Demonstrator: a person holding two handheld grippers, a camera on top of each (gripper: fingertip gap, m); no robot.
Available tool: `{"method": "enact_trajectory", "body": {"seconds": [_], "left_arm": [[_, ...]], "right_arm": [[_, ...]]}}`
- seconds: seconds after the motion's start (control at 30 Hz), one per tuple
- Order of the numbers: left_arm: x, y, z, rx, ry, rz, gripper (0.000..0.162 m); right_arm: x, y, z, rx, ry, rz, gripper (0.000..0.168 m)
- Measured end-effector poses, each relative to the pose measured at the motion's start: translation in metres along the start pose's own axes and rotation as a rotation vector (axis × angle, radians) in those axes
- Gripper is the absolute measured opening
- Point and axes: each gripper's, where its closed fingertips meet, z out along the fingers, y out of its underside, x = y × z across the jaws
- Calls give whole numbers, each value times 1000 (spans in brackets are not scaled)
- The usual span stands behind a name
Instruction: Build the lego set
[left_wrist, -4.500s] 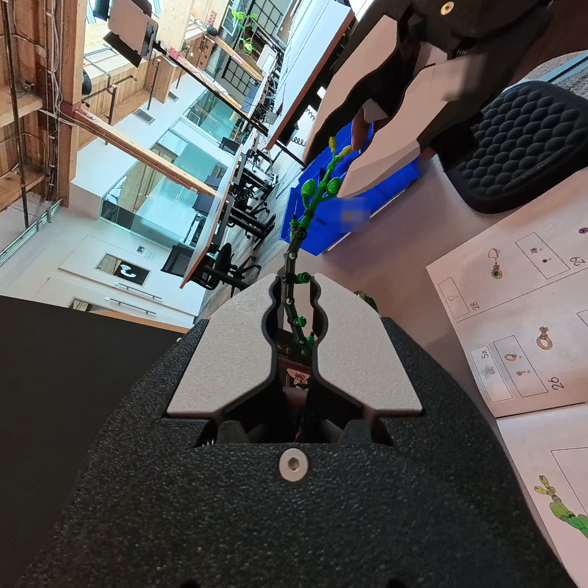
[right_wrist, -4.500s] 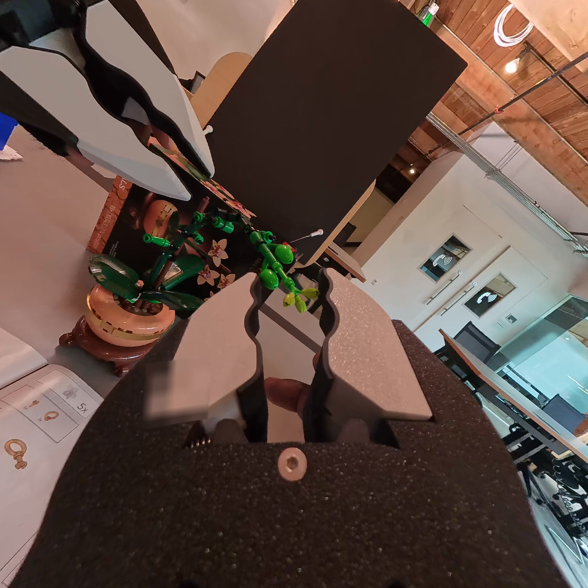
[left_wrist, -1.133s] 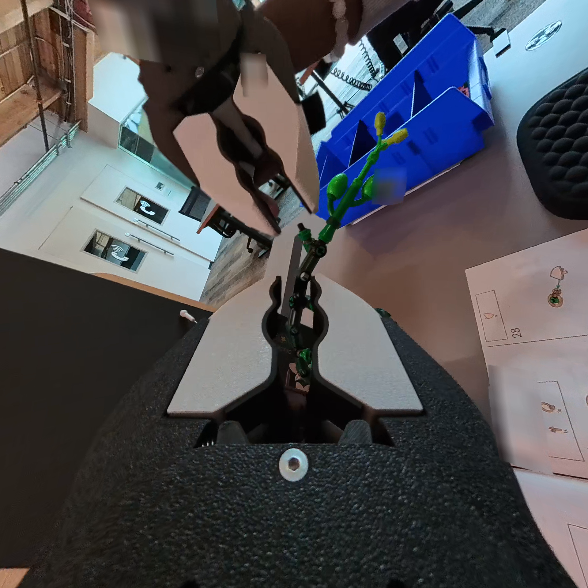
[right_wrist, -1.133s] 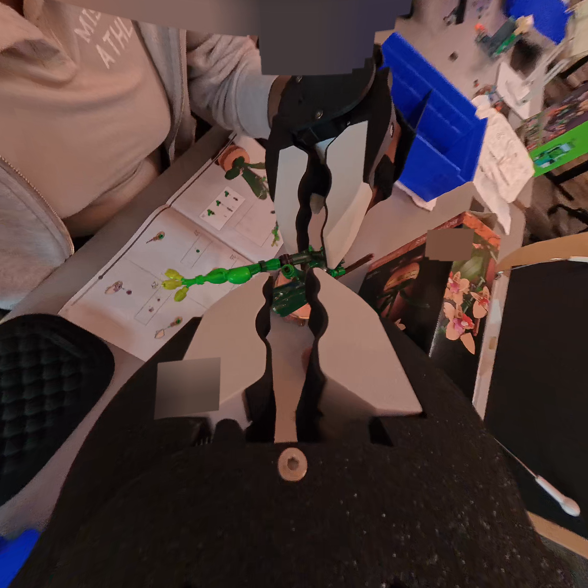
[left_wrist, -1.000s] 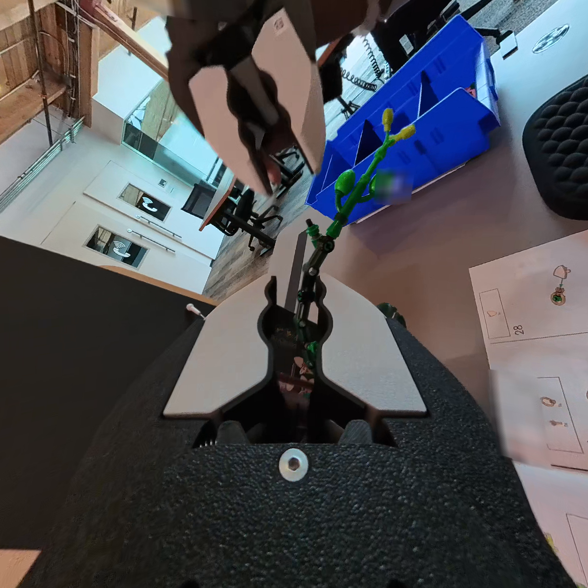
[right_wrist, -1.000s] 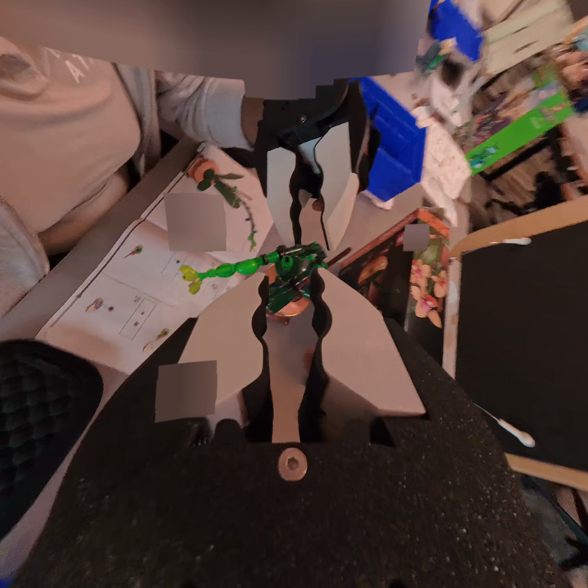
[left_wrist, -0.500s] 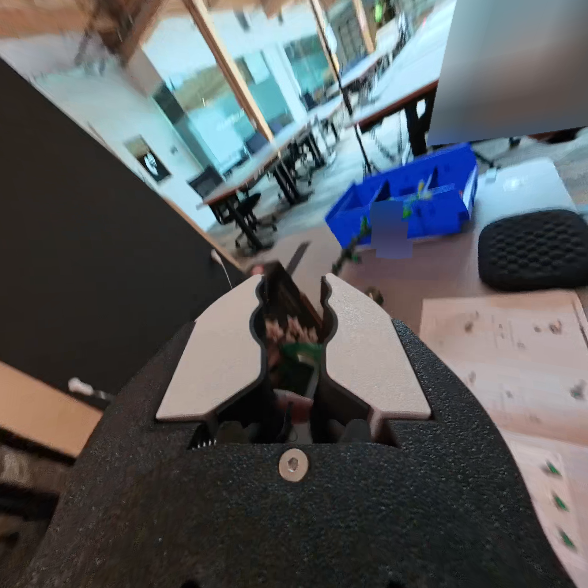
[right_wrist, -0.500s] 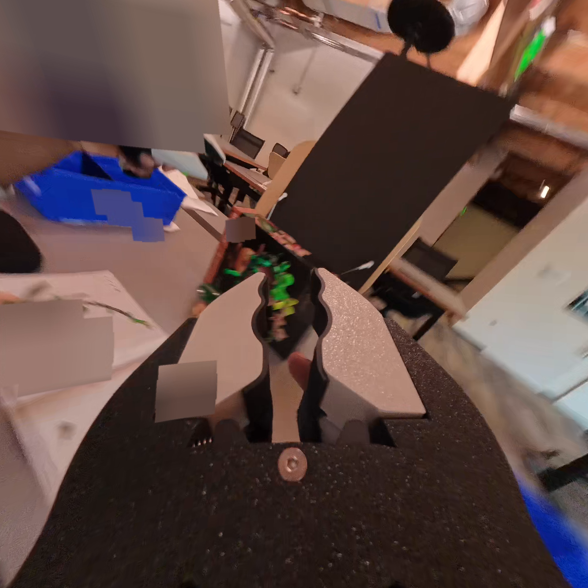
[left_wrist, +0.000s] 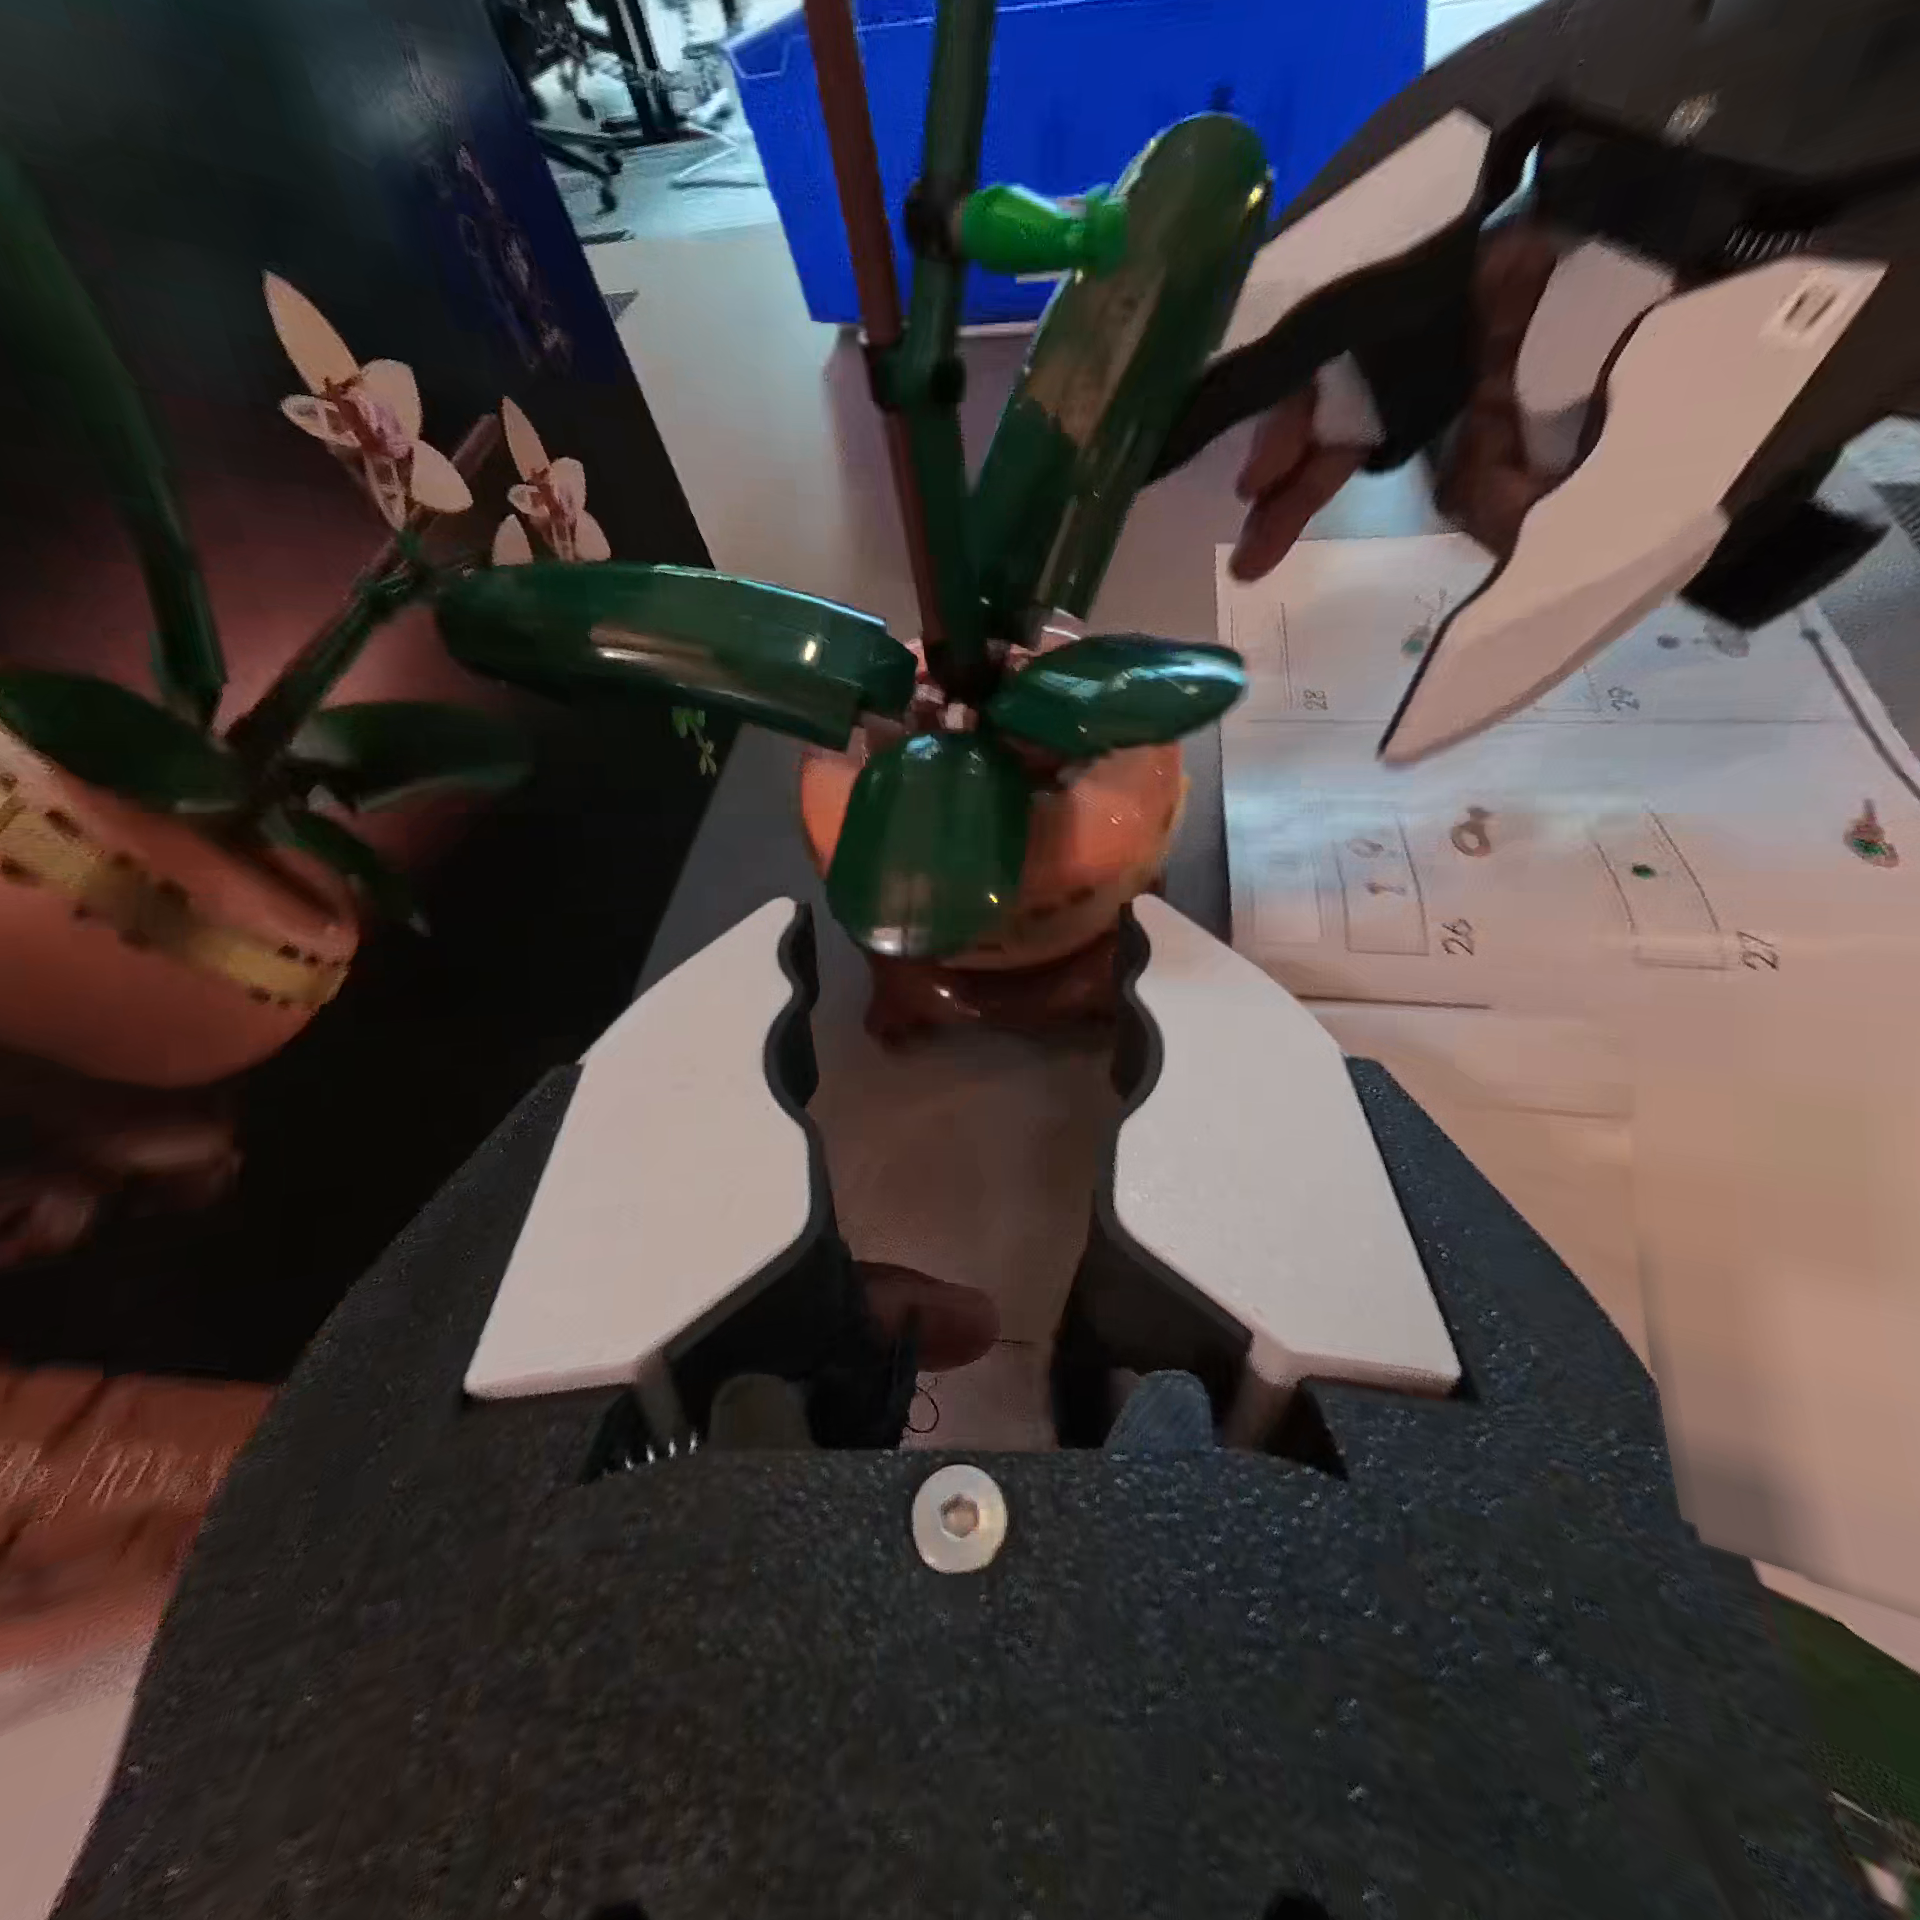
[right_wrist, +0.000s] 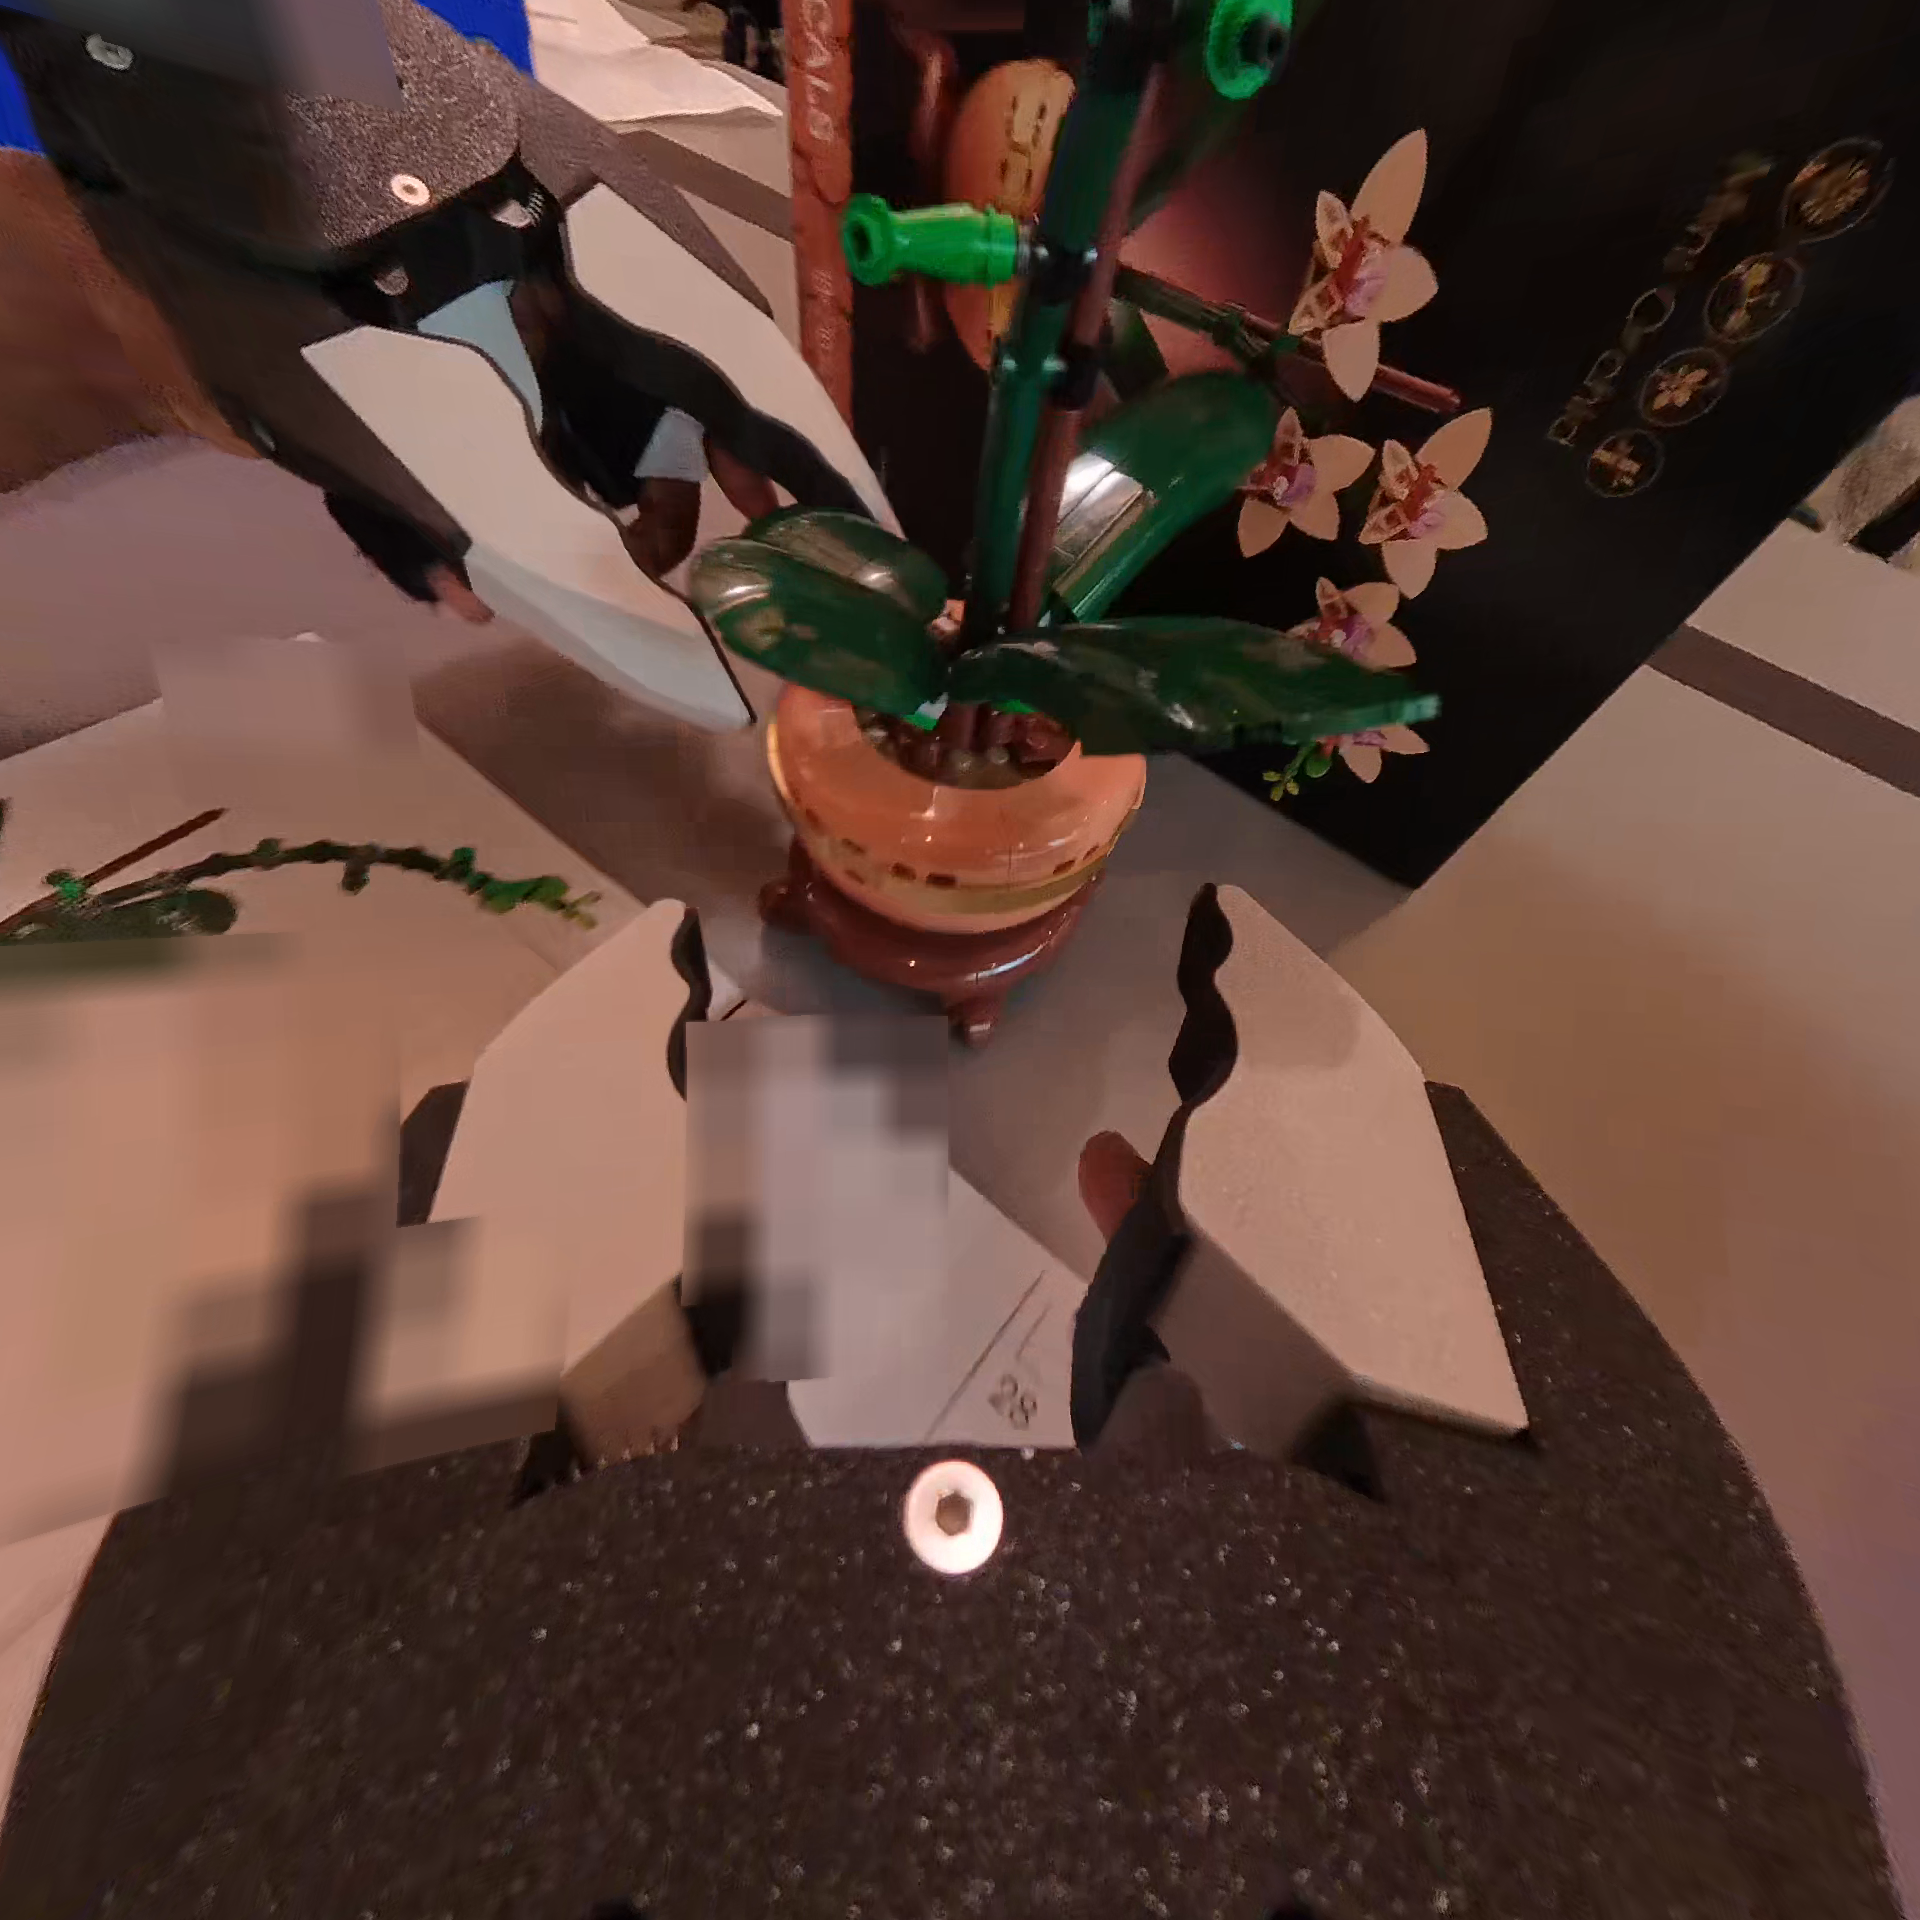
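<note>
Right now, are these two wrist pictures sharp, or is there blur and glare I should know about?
Left wrist view: the right gripper and the instruction booklet are motion-smeared, the dark green leaves show bright glare streaks, and the edges bend from the wide lens. Right wrist view: the pot is fairly sharp, while the left gripper is smeared.

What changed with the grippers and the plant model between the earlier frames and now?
The left gripper let go of the green stem and opened; the right gripper opened wider. Both now face the plant model standing on the table. The box and instruction booklet stayed put.
</note>
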Motion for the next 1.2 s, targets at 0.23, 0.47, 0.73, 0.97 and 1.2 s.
{"method": "enact_trajectory", "body": {"seconds": [0.23, 0.47, 0.73, 0.97, 1.2], "left_arm": [[2, -3, 25, 46, 94, -5, 56], [13, 3, 8, 42, 67, -30, 50], [15, 14, -16, 20, -17, -35, 48], [22, 3, -57, 12, -124, -10, 60], [107, -15, -137, -13, -386, 79, 53]], "right_arm": [[15, 2, 29, -9, 75, -51, 70], [7, 0, 35, 4, -164, -192, 72], [-7, -9, 57, 8, -294, -346, 74], [0, -20, 18, -7, -259, -298, 75], [-30, -5, -124, 147, -173, -107, 20]]}}
